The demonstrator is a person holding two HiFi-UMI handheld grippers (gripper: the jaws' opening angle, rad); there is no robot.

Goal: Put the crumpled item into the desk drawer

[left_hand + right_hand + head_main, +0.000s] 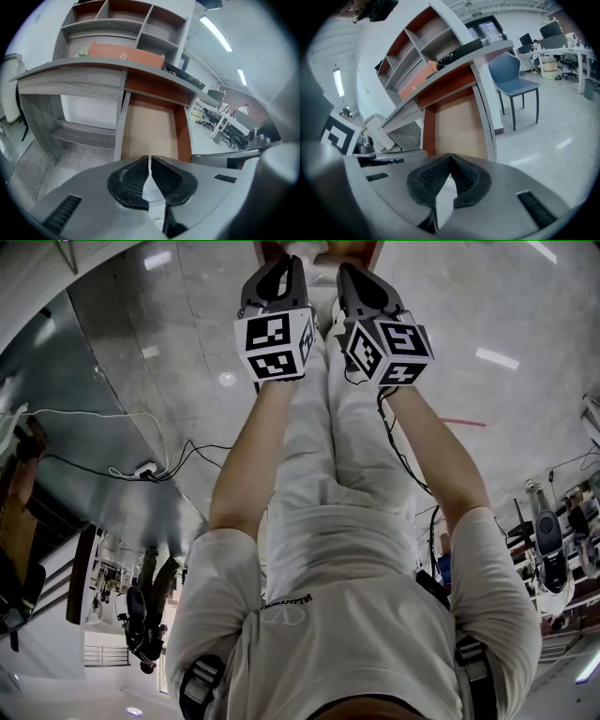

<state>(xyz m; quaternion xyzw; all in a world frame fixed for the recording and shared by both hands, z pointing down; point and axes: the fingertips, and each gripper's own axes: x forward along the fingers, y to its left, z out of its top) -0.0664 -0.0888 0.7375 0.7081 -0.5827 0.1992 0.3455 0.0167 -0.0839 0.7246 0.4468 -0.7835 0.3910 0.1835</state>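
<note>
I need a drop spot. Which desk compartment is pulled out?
The drawer under the desktop, its tan bottom exposed; the cubbies above sit back.

1. We see the desk (89, 65), its grey top curving from nine to two o'clock in the left gripper view.
2. On that top, at twelve o'clock, lies an orange box (126, 55), in front of the shelf unit (117, 26).
3. Under the top, the drawer (150, 129) stands open, its tan bottom at centre.
4. In the right gripper view, we find a blue chair (513, 79) at two o'clock on the glossy grey floor (553, 136).
</note>
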